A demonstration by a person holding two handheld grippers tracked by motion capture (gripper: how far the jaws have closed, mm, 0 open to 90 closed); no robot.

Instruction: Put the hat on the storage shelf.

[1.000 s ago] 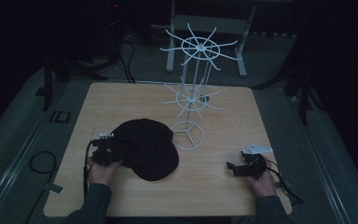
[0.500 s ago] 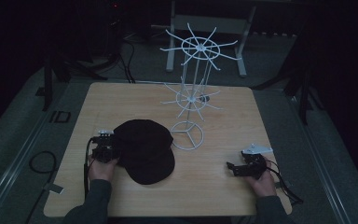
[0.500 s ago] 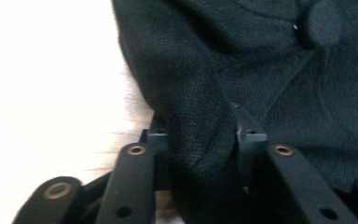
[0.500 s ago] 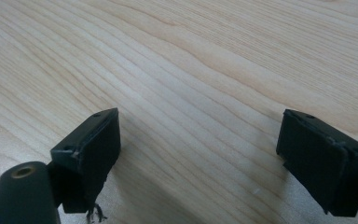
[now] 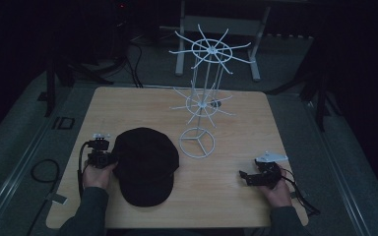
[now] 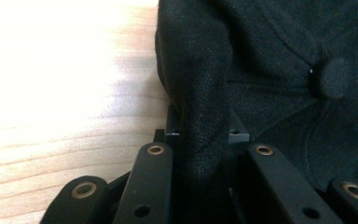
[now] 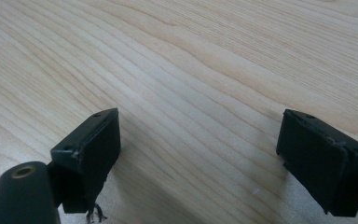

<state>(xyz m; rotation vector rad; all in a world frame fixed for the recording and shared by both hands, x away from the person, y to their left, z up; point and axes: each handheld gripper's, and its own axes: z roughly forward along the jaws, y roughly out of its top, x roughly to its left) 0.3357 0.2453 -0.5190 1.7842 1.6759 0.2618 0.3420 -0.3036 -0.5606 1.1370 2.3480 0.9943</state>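
Left hand-held gripper (image 5: 109,158), at lower left of the high view, is clamped on a fold of the black fabric cap (image 5: 145,164) lying on the pale wooden surface (image 5: 226,201). Right hand-held gripper (image 5: 244,176), lower right, rests wide apart, empty. Beyond stands the white wire spoked rack (image 5: 203,98); hanging likely remains.

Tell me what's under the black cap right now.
The black cap lies on the wooden table. The left gripper pinches a fold at its edge. Anything beneath the crown is covered.
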